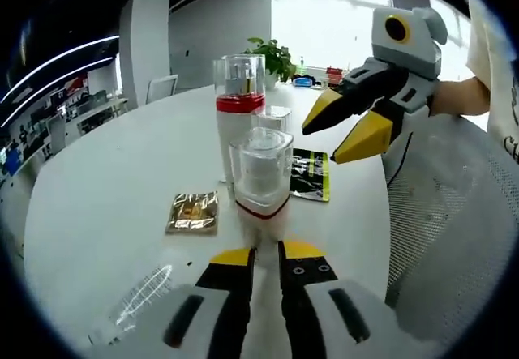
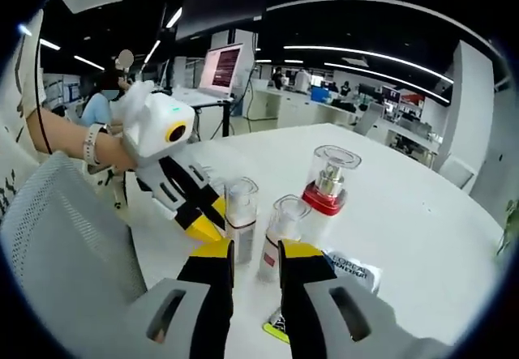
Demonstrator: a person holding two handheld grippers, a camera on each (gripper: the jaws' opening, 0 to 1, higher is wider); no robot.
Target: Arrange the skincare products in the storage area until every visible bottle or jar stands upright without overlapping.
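Three bottles (image 1: 259, 173) upright, touching left hand-held gripper (image 1: 266, 254)

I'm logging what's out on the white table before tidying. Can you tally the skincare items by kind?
Bottles with clear caps: 3 (tall pump bottle with red collar, near small bottle, second small bottle)
Flat sachets: 2 (gold sachet, black and green sachet)
Total: 5
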